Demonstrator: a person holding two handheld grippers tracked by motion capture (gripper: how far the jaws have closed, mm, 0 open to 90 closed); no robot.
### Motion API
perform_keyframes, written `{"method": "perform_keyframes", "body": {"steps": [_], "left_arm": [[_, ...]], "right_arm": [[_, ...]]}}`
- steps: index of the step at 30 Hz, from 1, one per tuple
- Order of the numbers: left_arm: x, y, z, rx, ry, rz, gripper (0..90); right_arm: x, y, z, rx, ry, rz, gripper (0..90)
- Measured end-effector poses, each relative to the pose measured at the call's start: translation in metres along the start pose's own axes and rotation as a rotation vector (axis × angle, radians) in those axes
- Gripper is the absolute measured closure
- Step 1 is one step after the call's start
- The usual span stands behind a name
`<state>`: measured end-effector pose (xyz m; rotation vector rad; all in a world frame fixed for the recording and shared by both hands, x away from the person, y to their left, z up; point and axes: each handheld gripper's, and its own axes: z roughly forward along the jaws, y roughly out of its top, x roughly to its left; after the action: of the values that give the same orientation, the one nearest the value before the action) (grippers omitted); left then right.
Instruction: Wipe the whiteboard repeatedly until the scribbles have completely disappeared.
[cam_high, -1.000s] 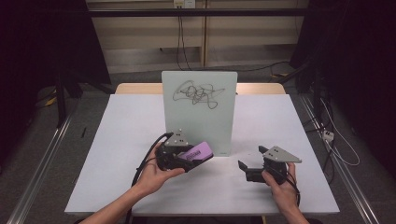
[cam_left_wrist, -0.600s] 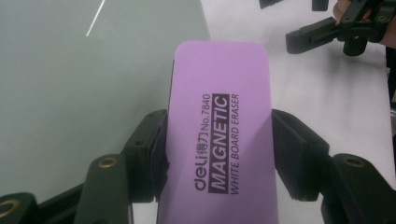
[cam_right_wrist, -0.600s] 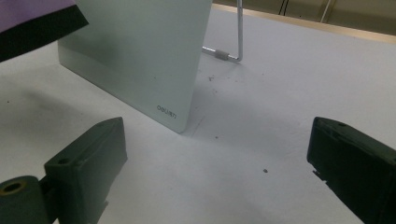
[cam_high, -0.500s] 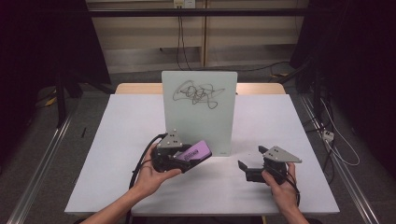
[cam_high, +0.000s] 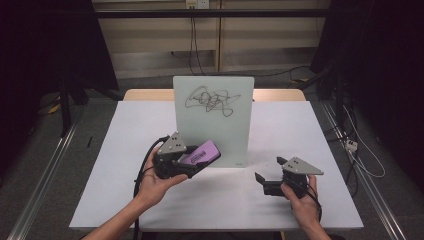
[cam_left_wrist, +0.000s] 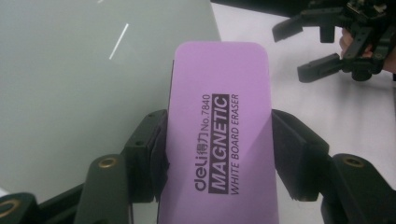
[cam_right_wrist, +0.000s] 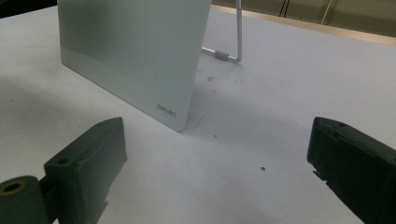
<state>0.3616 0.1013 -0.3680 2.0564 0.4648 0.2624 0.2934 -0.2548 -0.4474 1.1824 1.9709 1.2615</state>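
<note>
2 grippers sit over the white counter (cam_high: 125, 150) in the high view, one in each of the person's hands. We see the left gripper (cam_high: 186, 161) near the counter's middle, its jaws clamped tight on a purple whiteboard eraser (cam_high: 200, 153). In the left gripper view the eraser (cam_left_wrist: 219, 135) stands between the 2 black jaws, which press on its long sides, and its printed face reads "MAGNETIC WHITE BOARD ERASER". The eraser's free end points up and away from the hand, toward the lower left part of the small whiteboard (cam_high: 213, 120), and seems just in front of the board's face; we cannot tell whether it touches.

The whiteboard stands upright near the middle of the counter, leaning slightly back on a thin wire stand (cam_right_wrist: 233, 44) that shows behind it in the right gripper view. 1 black scribble (cam_high: 212, 101) covers the upper part of the board. The eraser is well below that scribble.

The right gripper (cam_high: 266, 176) rests low at the counter's right front, well apart from the board's lower right corner (cam_right_wrist: 180, 119). Its jaws stand wide open with nothing between them; in the right gripper view we see bare counter in the gap. The same gripper (cam_left_wrist: 308, 49) shows at the upper right of the left gripper view, jaws spread, near the counter surface.
</note>
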Motion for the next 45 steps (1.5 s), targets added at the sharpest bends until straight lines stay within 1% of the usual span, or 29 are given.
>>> {"method": "perform_keyframes", "body": {"steps": [1, 2, 3, 6, 7, 8, 9, 11, 12, 13, 14, 15, 17, 18, 20, 21, 22, 24, 25, 27, 28, 31, 33, 34, 35, 36, 39, 41, 45], "left_arm": [[0.0, 0.0, 0.0, 0.0, 0.0, 0.0, 40.9], [0.002, 0.003, -0.004, -0.004, 0.014, 0.006, 40.9], [0.003, 0.004, -0.006, -0.016, 0.018, 0.002, 40.9], [0.005, 0.007, -0.01, -0.02, 0.031, 0.01, 40.9], [0.007, 0.008, -0.011, -0.023, 0.04, 0.018, 40.9], [0.006, 0.01, -0.014, -0.032, 0.046, 0.018, 40.9], [0.006, 0.011, -0.015, -0.035, 0.049, 0.019, 40.9], [0.007, 0.015, -0.018, -0.039, 0.035, 0.02, 40.9], [0.008, 0.017, -0.021, -0.039, 0.045, 0.033, 40.9], [0.009, 0.019, -0.023, -0.041, 0.056, 0.035, 40.9], [0.009, 0.019, -0.023, -0.041, 0.056, 0.035, 40.9], [0.01, 0.021, -0.026, -0.053, 0.058, 0.027, 40.9], [0.012, 0.024, -0.029, -0.061, 0.074, 0.036, 40.9], [0.012, 0.024, -0.029, -0.061, 0.074, 0.036, 40.9], [0.014, 0.03, -0.034, -0.079, 0.086, 0.042, 41.0], [0.014, 0.032, -0.036, -0.086, 0.091, 0.038, 40.9], [0.015, 0.033, -0.038, -0.088, 0.094, 0.047, 40.9], [0.016, 0.035, -0.039, -0.093, 0.096, 0.048, 40.9], [0.016, 0.038, -0.041, -0.095, 0.103, 0.045, 41.0], [0.017, 0.04, -0.042, -0.099, 0.107, 0.038, 41.0], [0.018, 0.043, -0.043, -0.098, 0.12, 0.049, 41.0], [0.02, 0.046, -0.044, -0.103, 0.123, 0.05, 41.0], [0.022, 0.049, -0.046, -0.125, 0.137, 0.036, 41.0], [0.022, 0.049, -0.046, -0.125, 0.137, 0.036, 41.0], [0.024, 0.051, -0.048, -0.137, 0.144, 0.033, 41.0], [0.026, 0.052, -0.05, -0.139, 0.143, 0.036, 41.0], [0.03, 0.058, -0.054, -0.144, 0.16, 0.042, 41.0], [0.032, 0.062, -0.056, -0.154, 0.171, 0.038, 41.0], [0.037, 0.069, -0.059, -0.156, 0.188, 0.055, 41.1]], "right_arm": [[0.0, 0.0, 0.0, 0.0, 0.0, 0.0, 4.5], [0.0, 0.0, 0.001, 0.001, 0.001, 0.0, 4.5], [0.0, 0.0, 0.001, 0.003, 0.001, 0.0, 4.5], [0.0, 0.0, 0.002, 0.006, 0.004, -0.007, 4.5], [0.0, 0.0, 0.002, 0.007, 0.005, -0.007, 4.5], [0.001, 0.0, 0.002, 0.006, 0.005, -0.006, 4.5], [0.001, 0.0, 0.002, 0.005, 0.005, -0.005, 4.5], [0.001, 0.0, 0.002, 0.006, 0.003, -0.007, 4.5], [0.001, 0.0, 0.002, 0.006, 0.004, -0.006, 4.5], [0.001, 0.0, 0.002, 0.006, 0.003, -0.006, 4.5], [0.001, 0.0, 0.002, 0.006, 0.003, -0.006, 4.5], [0.001, 0.0, 0.002, 0.005, 0.001, -0.006, 4.5], [0.001, 0.0, 0.002, 0.006, 0.0, -0.003, 4.5], [0.001, 0.0, 0.002, 0.006, 0.0, -0.003, 4.5], [0.001, 0.0, 0.002, 0.006, -0.002, -0.005, 4.5], [0.001, 0.0, 0.002, 0.007, -0.003, -0.004, 4.5], [0.001, 0.0, 0.002, 0.006, -0.003, -0.005, 4.5], [0.001, 0.0, 0.002, 0.007, -0.003, -0.005, 4.5], [0.001, 0.0, 0.003, 0.007, -0.001, -0.003, 4.5], [0.0, 0.0, 0.003, 0.007, 0.0, -0.003, 4.5], [0.0, 0.0, 0.003, 0.006, 0.0, -0.003, 4.5], [0.0, 0.001, 0.003, 0.006, -0.001, -0.004, 4.5], [0.0, 0.001, 0.004, 0.007, 0.001, -0.005, 4.5], [0.0, 0.001, 0.004, 0.008, 0.001, -0.006, 4.5], [0.0, 0.0, 0.004, 0.008, 0.002, -0.007, 4.5], [0.0, 0.0, 0.004, 0.009, 0.002, -0.006, 4.5], [0.0, 0.0, 0.004, 0.009, 0.001, -0.001, 4.5], [0.0, 0.0, 0.004, 0.007, 0.0, -0.003, 4.5], [0.0, 0.0, 0.004, 0.009, 0.0, -0.004, 4.5]]}}
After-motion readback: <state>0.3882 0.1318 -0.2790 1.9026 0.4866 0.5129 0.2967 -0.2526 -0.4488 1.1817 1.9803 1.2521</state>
